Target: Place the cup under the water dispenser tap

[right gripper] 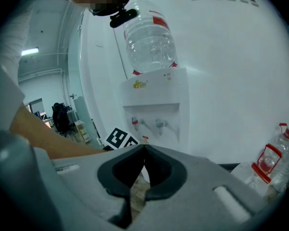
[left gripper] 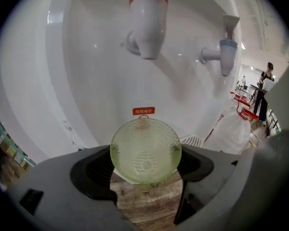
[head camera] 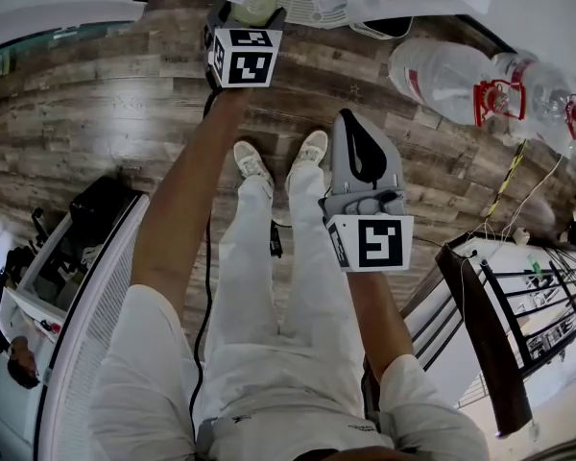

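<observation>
The left gripper (left gripper: 145, 174) has its two jaws spread partway and closed on the sides of one cup (left gripper: 145, 148), a translucent pale-green one with a dimpled wall. The cup is held up in front of the recess of the water dispenser (left gripper: 91, 76), lower than the red-capped tap (left gripper: 147, 20) and well apart from it. Whether it touches the drip grille (left gripper: 193, 140) cannot be told. Two taps show: the red one and a blue-capped tap (left gripper: 226, 52) beside it. On the recess wall just above the cup sits one small red label (left gripper: 143, 111), its white writing too small to read. The right gripper (right gripper: 144, 148) has its jaws brought together, tips touching, with nothing between them. From that gripper's view the whole dispenser shows, with one inverted bottle (right gripper: 149, 40) on top wearing a red band. A yellow logo (right gripper: 140, 84) on its front panel is too blurred to read. In the head view two big spare water bottles (head camera: 446, 77) lie on the wooden floor (head camera: 106, 113) at the right, the farther one cut off by the picture edge. The dispenser itself is mostly out of that view. Each gripper carries one marker cube (head camera: 242, 58), and the left one hides most of the cup from above.
</observation>
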Demonstrator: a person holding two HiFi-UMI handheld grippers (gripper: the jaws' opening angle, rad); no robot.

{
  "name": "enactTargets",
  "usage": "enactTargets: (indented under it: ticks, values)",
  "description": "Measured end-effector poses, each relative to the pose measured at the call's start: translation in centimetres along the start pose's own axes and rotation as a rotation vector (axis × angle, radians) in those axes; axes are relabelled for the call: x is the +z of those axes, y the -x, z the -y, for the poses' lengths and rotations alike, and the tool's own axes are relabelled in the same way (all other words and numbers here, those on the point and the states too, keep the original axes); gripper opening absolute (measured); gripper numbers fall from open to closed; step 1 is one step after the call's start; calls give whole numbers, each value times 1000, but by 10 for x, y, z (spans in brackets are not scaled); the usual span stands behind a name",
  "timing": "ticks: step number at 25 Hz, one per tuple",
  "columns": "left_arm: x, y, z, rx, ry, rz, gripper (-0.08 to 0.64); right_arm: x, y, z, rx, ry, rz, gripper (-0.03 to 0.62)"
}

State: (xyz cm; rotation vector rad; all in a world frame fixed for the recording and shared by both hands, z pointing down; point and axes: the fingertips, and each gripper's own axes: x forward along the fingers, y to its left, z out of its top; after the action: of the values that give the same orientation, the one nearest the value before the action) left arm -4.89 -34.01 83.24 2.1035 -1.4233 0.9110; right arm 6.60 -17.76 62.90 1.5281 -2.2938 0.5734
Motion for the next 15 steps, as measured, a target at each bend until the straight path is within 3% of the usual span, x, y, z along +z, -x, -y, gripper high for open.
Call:
enactTargets:
  ticks: [15]
  values:
    - [7, 2, -5, -23, 62, 22, 394, -2, -2, 4, -17, 11, -22, -1]
